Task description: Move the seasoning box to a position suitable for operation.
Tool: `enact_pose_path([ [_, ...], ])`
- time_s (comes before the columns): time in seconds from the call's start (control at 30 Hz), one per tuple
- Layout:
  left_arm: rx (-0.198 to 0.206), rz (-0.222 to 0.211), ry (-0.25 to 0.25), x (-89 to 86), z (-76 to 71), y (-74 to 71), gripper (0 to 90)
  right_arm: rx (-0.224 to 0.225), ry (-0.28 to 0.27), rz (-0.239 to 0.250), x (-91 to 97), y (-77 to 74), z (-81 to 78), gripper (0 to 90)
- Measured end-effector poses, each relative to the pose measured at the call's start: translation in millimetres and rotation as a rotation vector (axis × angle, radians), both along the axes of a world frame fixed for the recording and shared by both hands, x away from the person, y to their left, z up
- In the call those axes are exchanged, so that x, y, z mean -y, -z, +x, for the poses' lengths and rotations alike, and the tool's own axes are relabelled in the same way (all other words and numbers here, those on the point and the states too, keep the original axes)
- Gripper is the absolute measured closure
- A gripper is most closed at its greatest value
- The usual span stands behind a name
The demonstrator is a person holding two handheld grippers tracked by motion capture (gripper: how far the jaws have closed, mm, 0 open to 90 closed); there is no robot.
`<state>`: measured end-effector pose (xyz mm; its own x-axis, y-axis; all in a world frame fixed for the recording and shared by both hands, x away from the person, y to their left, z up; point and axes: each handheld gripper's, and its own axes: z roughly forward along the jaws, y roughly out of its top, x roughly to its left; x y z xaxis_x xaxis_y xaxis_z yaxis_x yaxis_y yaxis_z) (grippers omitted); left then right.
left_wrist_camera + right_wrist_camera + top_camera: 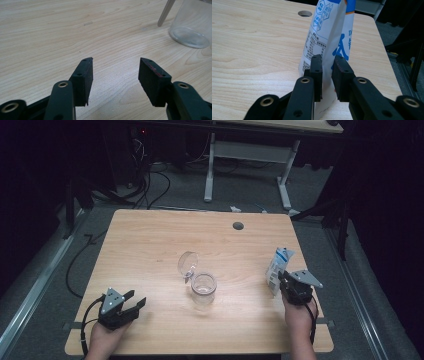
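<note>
Wooden worktop (150,250), glass jar (203,289) central, lid (188,264) propped just behind. Right of jar, near edge: white-and-blue pouch (329,37), upright, pinched by right tool (325,75), apparently gripping. Left tool (115,75) left of jar, agape, empty. Risk: thin pouch buckling or slipping. Print too blurred to read.

My right gripper (326,72) view cuts the pouch (329,37) at the top edge, so I cannot see its upper seal; its base sits hidden behind my jaws. The small print on the pouch is too fine to read. In my left gripper view the jar (192,25) runs off the top and right edges, rim unseen. Beyond the table (150,245), the far floor is too dark to make out.
</note>
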<state>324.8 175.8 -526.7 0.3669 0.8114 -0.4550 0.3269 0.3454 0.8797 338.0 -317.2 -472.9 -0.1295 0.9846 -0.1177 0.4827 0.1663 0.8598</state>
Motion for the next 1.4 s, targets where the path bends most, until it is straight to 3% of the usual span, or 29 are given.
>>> enact_pose_path([
  [0.1, 0.001, -0.002, -0.001, -0.1, 0.0, -0.2, 45.9, 0.011, -0.004, 0.010, 0.0, 1.1, -0.2, 77.7],
  [0.17, 0.003, -0.004, -0.002, 0.0, -0.1, -0.4, 45.8, 0.023, 0.012, 0.025, -0.5, 2.1, 0.6, 69.2],
  [0.3, -0.002, 0.002, 0.005, 0.2, -0.5, -0.1, 45.6, 0.018, 0.020, 0.037, -2.2, 4.4, 5.0, 61.5],
  [0.53, -0.005, -0.002, 0.004, -0.2, -0.2, 0.1, 45.6, 0.008, 0.022, 0.031, -7.7, 6.5, 10.5, 56.3],
  [0.67, -0.004, 0.001, 0.004, 0.0, -0.5, 0.1, 45.6, 0.002, 0.035, 0.024, -9.2, 6.2, 11.6, 59.4],
  [0.9, -0.010, -0.004, 0.011, 0.0, -0.7, -0.1, 44.9, 0.009, 0.009, 0.073, -5.1, 4.9, 9.5, 78.5],
  [1.4, -0.017, -0.046, 0.066, 0.5, -3.2, -0.4, 42.5, -0.007, -0.037, 0.086, -1.2, 2.5, 8.0, 84.4],
])
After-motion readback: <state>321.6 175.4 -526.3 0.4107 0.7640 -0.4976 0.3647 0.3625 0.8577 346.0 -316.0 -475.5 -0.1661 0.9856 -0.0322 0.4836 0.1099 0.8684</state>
